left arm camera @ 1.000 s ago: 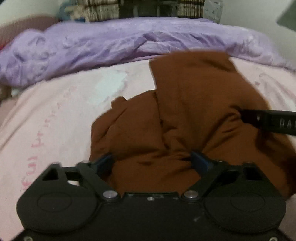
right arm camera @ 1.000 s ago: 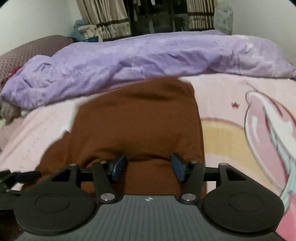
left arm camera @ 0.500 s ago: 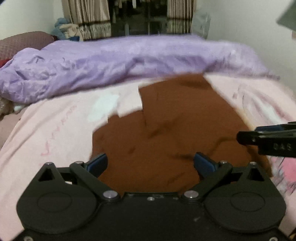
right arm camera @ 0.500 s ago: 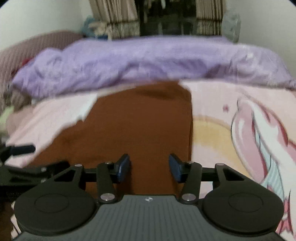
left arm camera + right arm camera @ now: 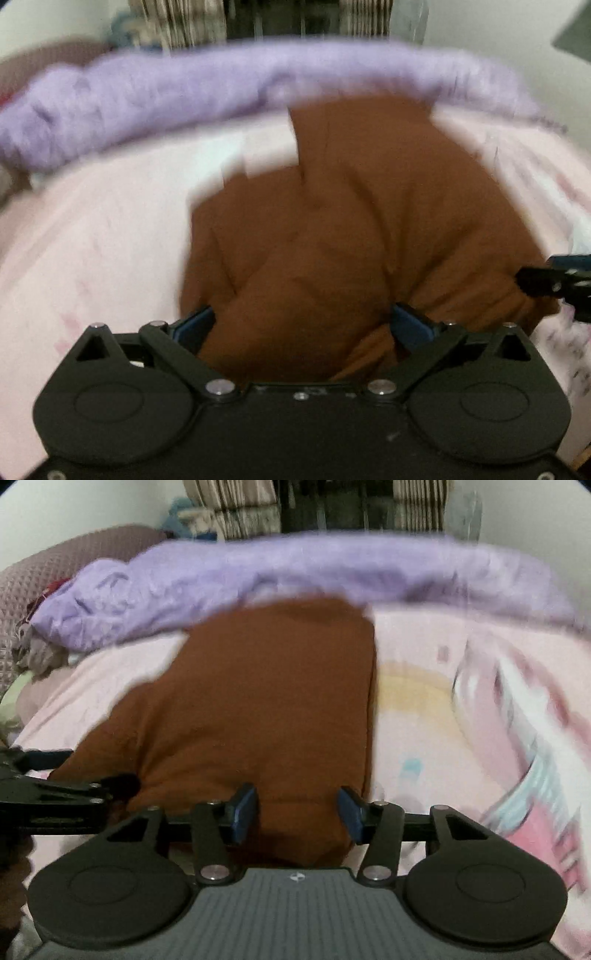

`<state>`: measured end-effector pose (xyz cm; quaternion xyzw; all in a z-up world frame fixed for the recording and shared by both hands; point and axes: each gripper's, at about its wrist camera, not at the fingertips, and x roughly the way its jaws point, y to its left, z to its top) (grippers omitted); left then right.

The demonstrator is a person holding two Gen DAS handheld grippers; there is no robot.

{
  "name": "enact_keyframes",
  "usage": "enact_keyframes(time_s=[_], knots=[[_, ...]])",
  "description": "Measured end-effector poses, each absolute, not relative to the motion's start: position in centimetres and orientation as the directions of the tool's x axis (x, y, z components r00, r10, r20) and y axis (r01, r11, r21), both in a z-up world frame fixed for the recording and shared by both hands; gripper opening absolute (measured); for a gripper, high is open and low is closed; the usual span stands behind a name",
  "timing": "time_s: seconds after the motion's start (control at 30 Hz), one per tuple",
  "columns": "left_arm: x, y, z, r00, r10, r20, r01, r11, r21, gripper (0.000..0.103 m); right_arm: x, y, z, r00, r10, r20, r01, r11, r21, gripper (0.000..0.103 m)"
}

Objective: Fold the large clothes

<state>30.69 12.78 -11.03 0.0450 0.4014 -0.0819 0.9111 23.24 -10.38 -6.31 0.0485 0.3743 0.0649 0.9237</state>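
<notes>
A large brown garment point(image 5: 354, 229) lies on a pink bed sheet point(image 5: 96, 236), partly folded, with creases at its near end. My left gripper point(image 5: 301, 325) is open, its blue fingers on either side of the garment's near left part. My right gripper point(image 5: 297, 810) is open too, its fingers straddling the garment's point(image 5: 266, 701) near right edge. The right gripper's tip shows at the right edge of the left wrist view point(image 5: 554, 280). The left gripper shows at the left of the right wrist view point(image 5: 55, 794). Both views are blurred.
A crumpled purple duvet point(image 5: 207, 92) lies across the far side of the bed point(image 5: 332, 572). A brownish pillow point(image 5: 74, 561) sits at the far left. The sheet has a cartoon print point(image 5: 517, 720) on the right. Curtains point(image 5: 240, 513) hang behind.
Both grippers have dropped back toward the garment's near end after rising half a second ago. The garment bunches again with creases near the left gripper. Both grippers stay open.
</notes>
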Motion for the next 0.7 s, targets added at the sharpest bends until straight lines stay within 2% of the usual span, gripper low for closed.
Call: enact_keyframes(time_s=[0.07, 0.17, 0.23, 0.3, 0.37, 0.43, 0.5, 0.67, 0.7], knots=[[30.3, 13.5, -11.3, 0.679, -0.153, -0.718, 0.181, 0.983, -0.038, 0.103, 24.0, -11.1, -8.5, 0.710, 0.173, -0.683, -0.076, 0.982, 0.170, 0.074], [29.7, 15.3, -7.9, 0.724, -0.181, -0.666, 0.186, 0.980, -0.065, 0.103, 24.0, -13.2, -6.5, 0.709, 0.268, -0.652, -0.100, 0.954, 0.283, 0.074], [29.3, 16.8, -5.7, 0.774, -0.155, -0.614, 0.160, 0.986, -0.047, 0.103, 23.4, -14.4, -4.6, 0.749, 0.275, -0.602, -0.131, 0.953, 0.273, 0.081], [30.3, 18.4, -4.9, 0.797, -0.097, -0.596, 0.096, 0.995, -0.033, 0.103, 23.3, -14.9, -3.5, 0.789, 0.195, -0.582, -0.091, 0.975, 0.204, 0.086], [32.8, 19.7, -5.7, 0.762, -0.093, -0.640, 0.046, 0.995, -0.089, 0.103, 24.6, -15.8, -3.3, 0.793, 0.165, -0.586, -0.056, 0.978, 0.200, 0.086], [36.5, 20.9, -8.2, 0.658, -0.202, -0.726, 0.045, 0.972, -0.230, 0.103, 26.4, -16.5, -3.6, 0.775, 0.182, -0.606, -0.040, 0.970, 0.240, 0.086], [39.4, 21.5, -10.7, 0.583, -0.278, -0.764, 0.009, 0.942, -0.335, 0.102, 28.6, -16.7, -4.2, 0.756, 0.201, -0.623, -0.039, 0.964, 0.264, 0.087], [43.0, 20.8, -13.2, 0.496, -0.445, -0.746, 0.028, 0.867, -0.498, 0.103, 31.3, -16.0, -5.9, 0.729, 0.245, -0.639, -0.072, 0.956, 0.285, 0.101], [43.2, 20.3, -13.1, 0.498, -0.443, -0.746, 0.039, 0.871, -0.490, 0.103, 32.0, -15.9, -6.2, 0.722, 0.263, -0.640, -0.088, 0.953, 0.292, 0.103]])
